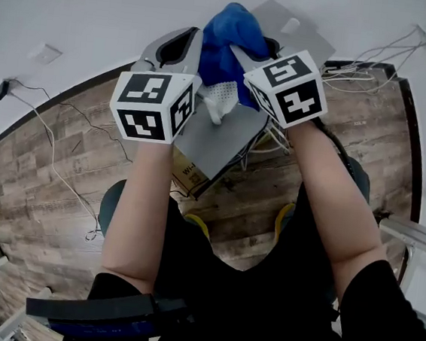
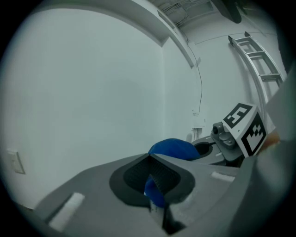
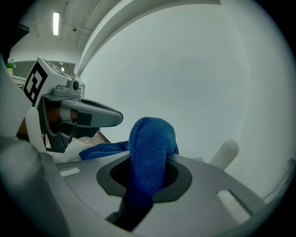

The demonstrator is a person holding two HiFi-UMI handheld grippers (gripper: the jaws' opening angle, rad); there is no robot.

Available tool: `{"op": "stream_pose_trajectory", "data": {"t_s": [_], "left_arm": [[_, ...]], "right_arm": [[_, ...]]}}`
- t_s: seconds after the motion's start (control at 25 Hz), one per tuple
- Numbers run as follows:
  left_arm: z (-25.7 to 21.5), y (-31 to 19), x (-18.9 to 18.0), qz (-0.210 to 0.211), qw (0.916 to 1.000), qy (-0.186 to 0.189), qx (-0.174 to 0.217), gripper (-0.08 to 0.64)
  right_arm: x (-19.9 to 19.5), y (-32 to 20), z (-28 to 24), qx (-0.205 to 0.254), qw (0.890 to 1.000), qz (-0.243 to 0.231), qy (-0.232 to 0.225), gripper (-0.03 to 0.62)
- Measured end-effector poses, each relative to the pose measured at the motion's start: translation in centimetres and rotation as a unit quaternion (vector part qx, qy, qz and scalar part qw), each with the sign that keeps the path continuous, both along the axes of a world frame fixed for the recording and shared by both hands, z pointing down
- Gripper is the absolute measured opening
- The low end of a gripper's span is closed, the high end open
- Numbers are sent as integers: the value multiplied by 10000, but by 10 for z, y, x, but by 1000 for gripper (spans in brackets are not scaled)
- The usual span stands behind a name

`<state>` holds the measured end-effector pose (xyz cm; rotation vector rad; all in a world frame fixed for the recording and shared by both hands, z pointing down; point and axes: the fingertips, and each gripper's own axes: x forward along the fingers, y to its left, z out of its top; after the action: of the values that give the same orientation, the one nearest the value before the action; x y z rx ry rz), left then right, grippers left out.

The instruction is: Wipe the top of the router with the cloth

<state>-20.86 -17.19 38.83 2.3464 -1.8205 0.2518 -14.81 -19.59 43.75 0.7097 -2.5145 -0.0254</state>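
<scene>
The left gripper [image 2: 155, 185] has its jaws pressed together on a small fold of the blue cloth [image 1: 227, 35]. The right gripper [image 3: 145, 180] pinches a thicker fold that loops up over its jaws. The cloth is bunched between the two grippers, clear of any surface. The router [image 1: 220, 140], a flat grey slab, lies directly below both grippers. Its long axis runs from near-left to far-right in the head view, away from the person. Neither gripper is clearly the nearer, since each hangs over one side of the slab. The coming move is judged to be straight down, then a stroke along that axis. The surroundings are a wood-plank floor [image 1: 38, 178], a plain white wall [image 1: 79, 8] and loose cables [image 1: 360, 64] at far right.
</scene>
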Motion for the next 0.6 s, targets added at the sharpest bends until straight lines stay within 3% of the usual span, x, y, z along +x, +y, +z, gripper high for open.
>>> {"op": "stream_pose_trajectory", "data": {"t_s": [0.32, 0.44, 0.6], "left_arm": [[5, 15, 12, 140, 9999, 61, -22, 2], [8, 22, 13, 115, 9999, 62, 2, 2], [17, 36, -4, -188, 9995, -247, 69, 2]], "right_arm": [[31, 15, 0, -54, 9998, 130, -173, 107], [28, 43, 2, -104, 9996, -38, -271, 107], [20, 87, 3, -137, 9985, -413, -339, 107]]}}
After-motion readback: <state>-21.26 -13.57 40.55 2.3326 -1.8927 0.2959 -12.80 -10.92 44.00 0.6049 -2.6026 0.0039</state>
